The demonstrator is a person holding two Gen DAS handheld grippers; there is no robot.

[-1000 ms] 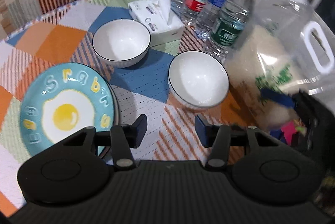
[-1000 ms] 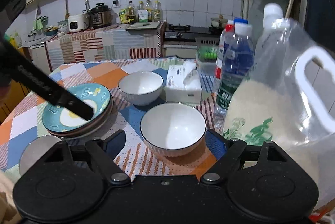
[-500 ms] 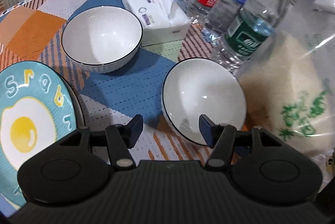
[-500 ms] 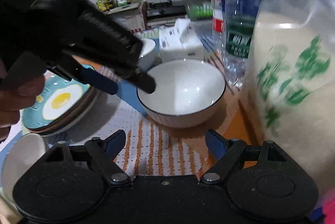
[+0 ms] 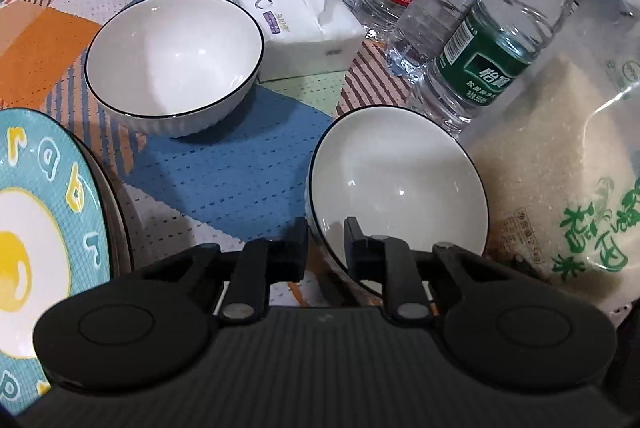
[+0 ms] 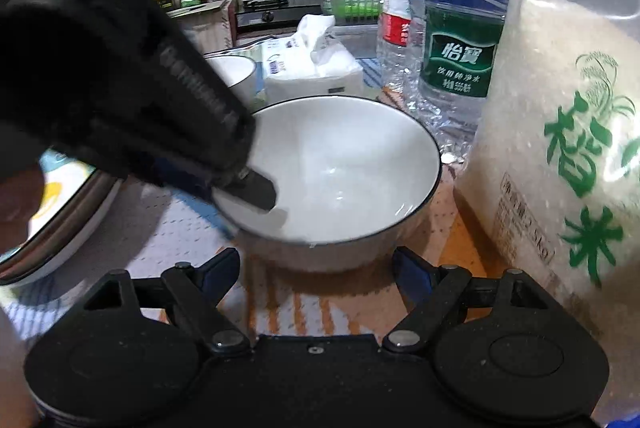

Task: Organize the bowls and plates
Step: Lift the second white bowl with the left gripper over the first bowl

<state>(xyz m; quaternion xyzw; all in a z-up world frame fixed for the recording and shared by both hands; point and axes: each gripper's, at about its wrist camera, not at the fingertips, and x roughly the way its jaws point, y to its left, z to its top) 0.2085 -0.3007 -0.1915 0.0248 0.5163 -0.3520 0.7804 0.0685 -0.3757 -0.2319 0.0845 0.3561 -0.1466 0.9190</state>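
Left wrist view: my left gripper [image 5: 326, 242] pinches the near rim of the closer white bowl [image 5: 404, 184], 1 finger inside, 1 outside. My right gripper [image 6: 316, 268] hangs wide open just before that bowl, holding nothing. The egg plate [image 5: 44, 228] lies left. Farther back sit the second bowl [image 5: 172, 56], a tissue pack [image 5: 296, 16], 3 water bottles [image 5: 492, 56] and a rice bag [image 5: 568, 164].

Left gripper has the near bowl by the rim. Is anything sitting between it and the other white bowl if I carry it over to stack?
Nothing visible. Between the near bowl, pinched by the left gripper, and the far bowl lies only bare tablecloth. The tissue pack sits behind the far bowl, the egg plate off to the left.
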